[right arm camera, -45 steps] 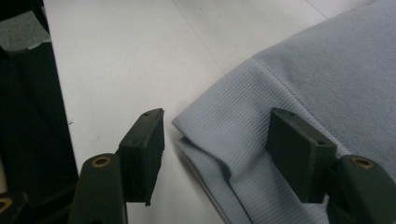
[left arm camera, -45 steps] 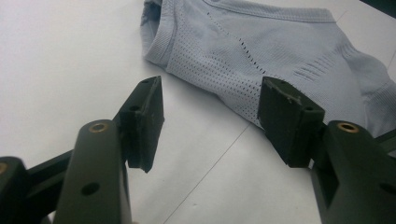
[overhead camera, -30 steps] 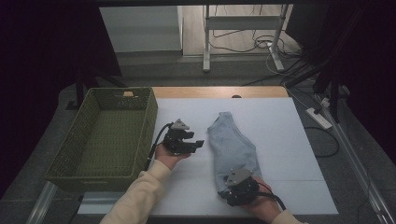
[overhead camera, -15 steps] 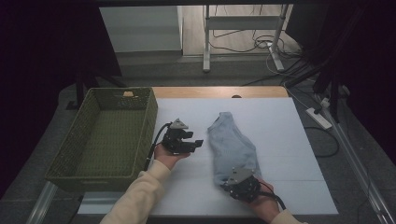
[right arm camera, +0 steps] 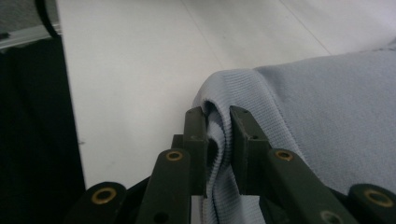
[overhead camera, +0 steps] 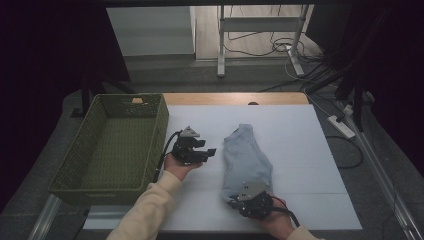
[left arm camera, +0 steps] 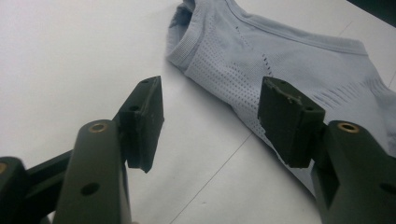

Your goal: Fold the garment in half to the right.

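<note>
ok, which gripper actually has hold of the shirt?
The right gripper, at the table's near edge: its fingers, just closed, pinch the ribbed hem of the light blue shirt. The left gripper is open, nothing between its fingers.

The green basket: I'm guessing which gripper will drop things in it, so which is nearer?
Left. The left gripper hovers just beside the green basket; the right gripper is clamped on the light blue garment.
</note>
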Demonstrator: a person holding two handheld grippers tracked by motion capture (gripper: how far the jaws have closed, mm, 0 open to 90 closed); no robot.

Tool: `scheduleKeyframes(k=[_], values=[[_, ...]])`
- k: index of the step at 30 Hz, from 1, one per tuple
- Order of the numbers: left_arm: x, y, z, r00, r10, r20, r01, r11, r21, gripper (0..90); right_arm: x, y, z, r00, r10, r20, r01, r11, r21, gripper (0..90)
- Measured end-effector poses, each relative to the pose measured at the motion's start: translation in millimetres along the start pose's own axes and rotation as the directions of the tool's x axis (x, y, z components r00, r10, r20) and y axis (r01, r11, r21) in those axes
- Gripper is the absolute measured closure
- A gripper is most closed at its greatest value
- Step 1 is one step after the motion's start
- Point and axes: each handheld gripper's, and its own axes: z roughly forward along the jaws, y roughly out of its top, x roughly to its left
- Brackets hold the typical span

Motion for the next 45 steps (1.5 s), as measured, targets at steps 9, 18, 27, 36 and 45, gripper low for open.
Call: scheduleKeyframes(k=[9, 18, 27, 36, 45], values=[[1.3, -0.5, 0.1, 1.0, -0.004, -0.001, 0.004, 1.0, 0.003, 40.6, 2.1, 1.2, -0.2, 0.9996, 0.006, -0.026, -0.006, 1.0, -0.007, 76.9], [1.6, -0.7, -0.8, 1.0, -0.006, 0.001, 0.006, 1.0, 0.001, 40.6, -2.1, -1.0, -3.8, 0.9989, 0.027, -0.038, -0.027, 1.0, -0.006, 76.8], [1.9, -0.9, -1.3, 1.0, -0.009, 0.003, 0.009, 1.0, -0.002, 40.6, -5.9, -8.3, -13.9, 0.998, 0.041, -0.047, -0.041, 0.999, -0.005, 76.9], [1.9, -0.8, -1.6, 0.9999, -0.01, 0.003, 0.01, 0.9999, -0.005, 40.6, -5.8, -12.1, -17.7, 0.998, 0.042, -0.048, -0.042, 0.999, 0.002, 76.9], [1.3, -0.6, -0.2, 1.0, -0.005, 0.003, 0.005, 1.0, -0.001, 40.4, -4.5, -13.5, -18.2, 0.9976, 0.048, -0.051, -0.048, 0.999, -0.009, 62.8]])
